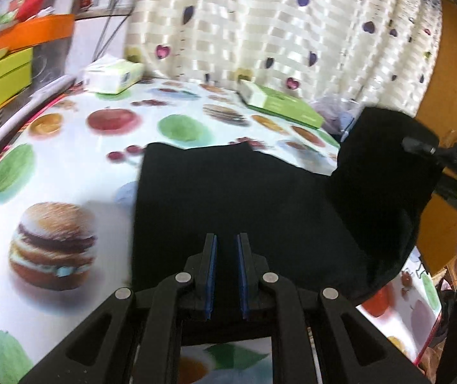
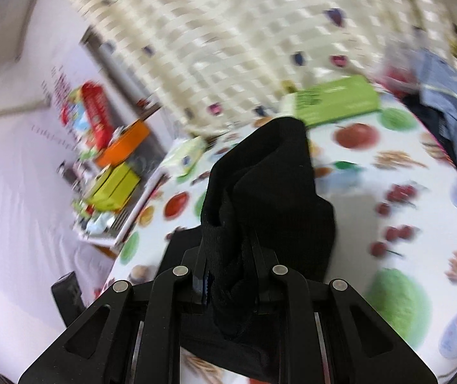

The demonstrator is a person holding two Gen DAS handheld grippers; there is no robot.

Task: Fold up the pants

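Black pants (image 1: 228, 198) lie partly flat on a table with a fruit and burger print cloth (image 1: 52, 147). My left gripper (image 1: 226, 240) hovers just above the near part of the flat fabric, jaws slightly apart with nothing between them. My right gripper (image 1: 420, 147) shows at the right edge of the left wrist view, holding one end of the pants lifted up above the table. In the right wrist view my right gripper (image 2: 231, 256) is shut on a bunched fold of the black pants (image 2: 270, 192), which rises in front of the camera.
A green box (image 1: 282, 105) and a tissue pack (image 1: 113, 73) sit at the table's far side by a heart-print curtain (image 1: 276, 25). Yellow-green and orange boxes (image 1: 4, 73) stack at the left. Blue denim clothes (image 2: 452, 112) lie at the table's right end.
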